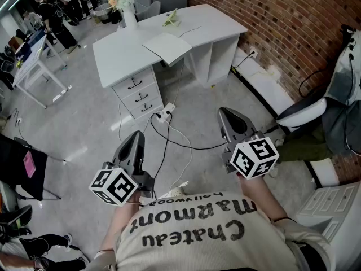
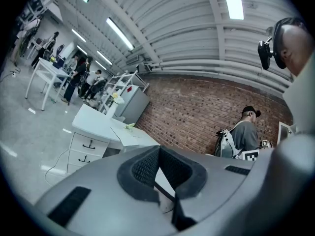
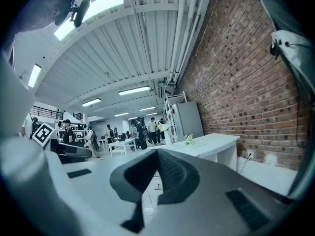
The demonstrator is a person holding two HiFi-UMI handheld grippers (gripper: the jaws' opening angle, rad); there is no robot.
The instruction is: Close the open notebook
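Note:
The open notebook (image 1: 167, 47) lies flat on the white desk (image 1: 121, 55) several steps ahead of me, its pale pages hanging slightly over the desk's front edge. In the left gripper view the notebook (image 2: 131, 136) shows as a light sheet on the desk top. Both grippers are held level at waist height, far from the desk. My left gripper (image 1: 137, 138) (image 2: 159, 149) has its jaws together with nothing between them. On the right, the gripper (image 1: 228, 115) (image 3: 156, 152) is shut and empty too.
A drawer unit (image 1: 140, 92) sits under the desk, with a power strip (image 1: 163, 113) and cables (image 1: 180, 143) on the floor before it. A vase of flowers (image 1: 127, 7) and a green object (image 1: 172, 19) stand on the desk. Brick wall (image 1: 271, 21) and chair (image 1: 302, 112) right; people at back left.

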